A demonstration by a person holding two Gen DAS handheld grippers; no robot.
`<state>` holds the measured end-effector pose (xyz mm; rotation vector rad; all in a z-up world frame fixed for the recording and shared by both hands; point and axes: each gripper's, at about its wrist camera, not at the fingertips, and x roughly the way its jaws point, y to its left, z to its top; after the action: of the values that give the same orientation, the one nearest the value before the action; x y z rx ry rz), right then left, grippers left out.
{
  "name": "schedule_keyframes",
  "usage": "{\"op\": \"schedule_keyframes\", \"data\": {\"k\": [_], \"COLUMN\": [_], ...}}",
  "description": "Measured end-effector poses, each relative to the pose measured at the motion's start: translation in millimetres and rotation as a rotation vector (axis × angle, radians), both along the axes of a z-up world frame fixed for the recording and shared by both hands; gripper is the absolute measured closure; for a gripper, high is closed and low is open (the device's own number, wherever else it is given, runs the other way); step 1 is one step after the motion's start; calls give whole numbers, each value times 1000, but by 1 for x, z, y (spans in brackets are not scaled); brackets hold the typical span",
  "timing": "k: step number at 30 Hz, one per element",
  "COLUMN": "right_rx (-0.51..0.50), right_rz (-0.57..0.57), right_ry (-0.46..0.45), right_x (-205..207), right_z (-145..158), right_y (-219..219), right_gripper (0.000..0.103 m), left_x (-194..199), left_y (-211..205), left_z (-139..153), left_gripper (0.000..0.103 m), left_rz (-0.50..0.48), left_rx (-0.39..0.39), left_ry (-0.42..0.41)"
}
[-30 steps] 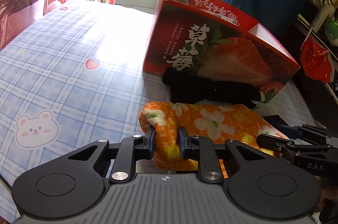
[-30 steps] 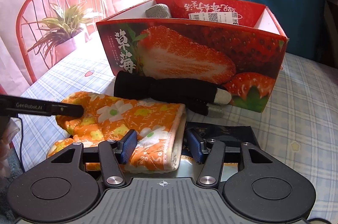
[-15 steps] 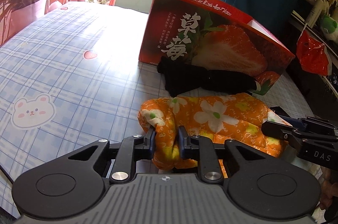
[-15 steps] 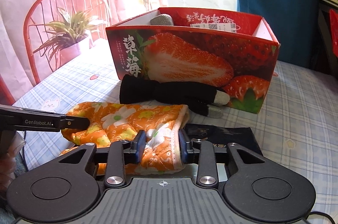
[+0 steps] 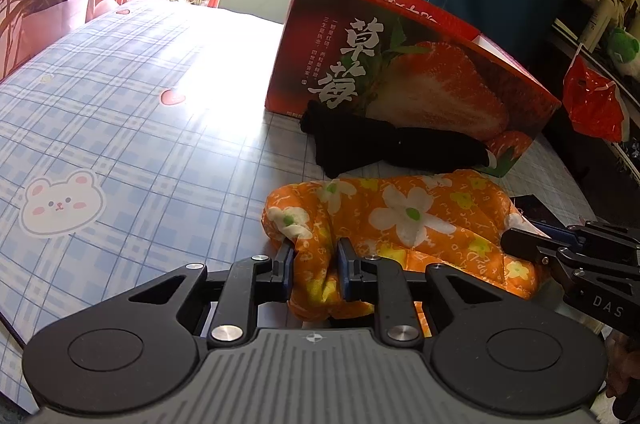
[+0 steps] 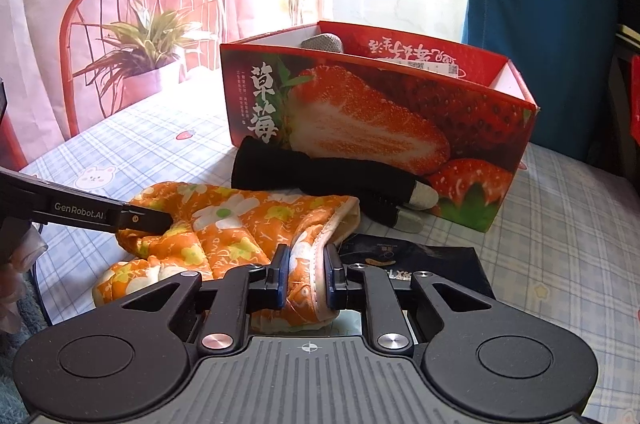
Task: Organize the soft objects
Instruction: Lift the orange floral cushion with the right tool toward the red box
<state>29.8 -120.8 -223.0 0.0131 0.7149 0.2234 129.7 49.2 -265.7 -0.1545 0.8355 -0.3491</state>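
Orange floral mitt [image 6: 240, 224] clenched by left gripper [image 5: 313, 266] marked GenRobot.AI, right gripper [image 6: 305, 274] fingers closing on its cuff

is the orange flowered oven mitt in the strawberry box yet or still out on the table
Out. The orange mitt lies on the checked tablecloth in front of the strawberry box, gripped at both ends by the left gripper and right gripper.

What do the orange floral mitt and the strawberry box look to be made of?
Orange floral mitt: printed woven fabric, matte, apparently padded; it bunches softly and shows a stitched cream edge. Strawberry box: printed cardboard, slightly glossy; thin stiff walls, white inside.
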Motion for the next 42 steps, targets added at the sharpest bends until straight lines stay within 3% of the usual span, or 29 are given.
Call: {"op": "schedule_keyframes", "data": {"k": [7,14,20,25,32,36,42], "right_rx": [61,127,143,108,102,99,14], "right_rz": [-10,-3,-8,-36,-129,-205,-245], "right_ry": [-10,-95,-186,-225,-158,-95,-11], "right_x": [-1,3,28,67,142,176,204], "right_z": [6,48,99,121,115,98,68], "right_y": [-8,-26,-45,-61,-87,-97,-102], "right_gripper": [89,90,90,90,90,90,90], "left_x": [3,12,37,76,153,190,226], "left_y": [5,9,-7,-31,-61,-81,-101], "left_z": [19,74,125,153,151,137,114], "left_gripper": [86,86,86,86,86,86,84], "left_rz": [-11,-52,-107,-144,-152,-163,-234], "left_rx": [-30,-77,-54,-8,8,36,85], "left_ry": [-12,-139,-268,-335,-293,-239,-138]}}
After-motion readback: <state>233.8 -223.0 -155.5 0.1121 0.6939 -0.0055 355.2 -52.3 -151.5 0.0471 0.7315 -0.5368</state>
